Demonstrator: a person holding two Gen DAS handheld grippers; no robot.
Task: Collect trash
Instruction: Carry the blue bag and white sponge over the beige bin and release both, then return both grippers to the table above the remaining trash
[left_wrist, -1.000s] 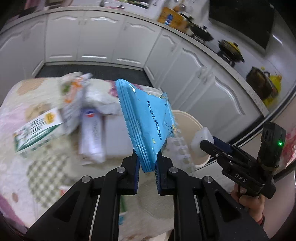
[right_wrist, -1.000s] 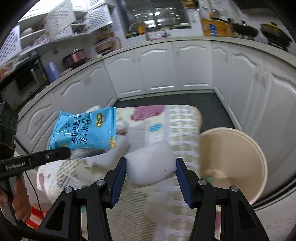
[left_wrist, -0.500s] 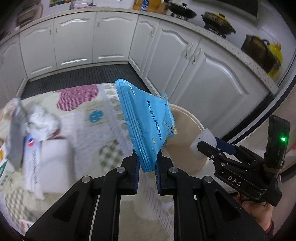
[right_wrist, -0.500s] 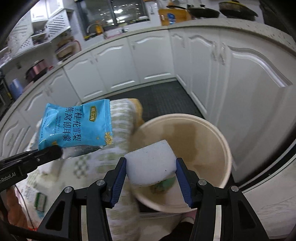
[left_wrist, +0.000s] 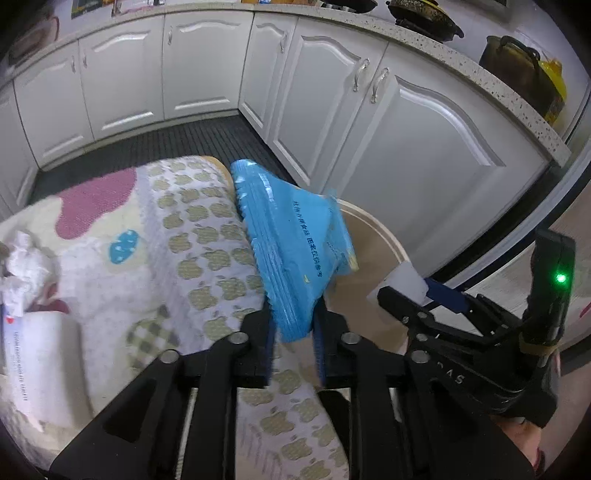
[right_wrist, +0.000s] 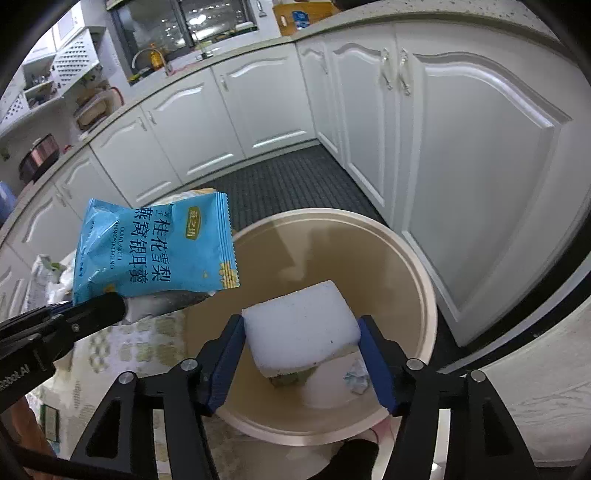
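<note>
Right gripper (right_wrist: 301, 354) clamps the white sponge (right_wrist: 301, 328) above the beige bin (right_wrist: 424, 291); release there. Left gripper (left_wrist: 293, 341) pinches the blue snack packet (left_wrist: 291, 243); carry it past the table edge (left_wrist: 236, 229) first.

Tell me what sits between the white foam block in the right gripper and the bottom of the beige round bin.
Right wrist view: only air. The white foam block hangs above the beige round bin, where trash already lies.

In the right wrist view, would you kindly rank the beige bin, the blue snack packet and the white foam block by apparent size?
1. Beige bin, clearly largest.
2. Blue snack packet and white foam block look alike; differing nearness leaves them unranked.
</note>
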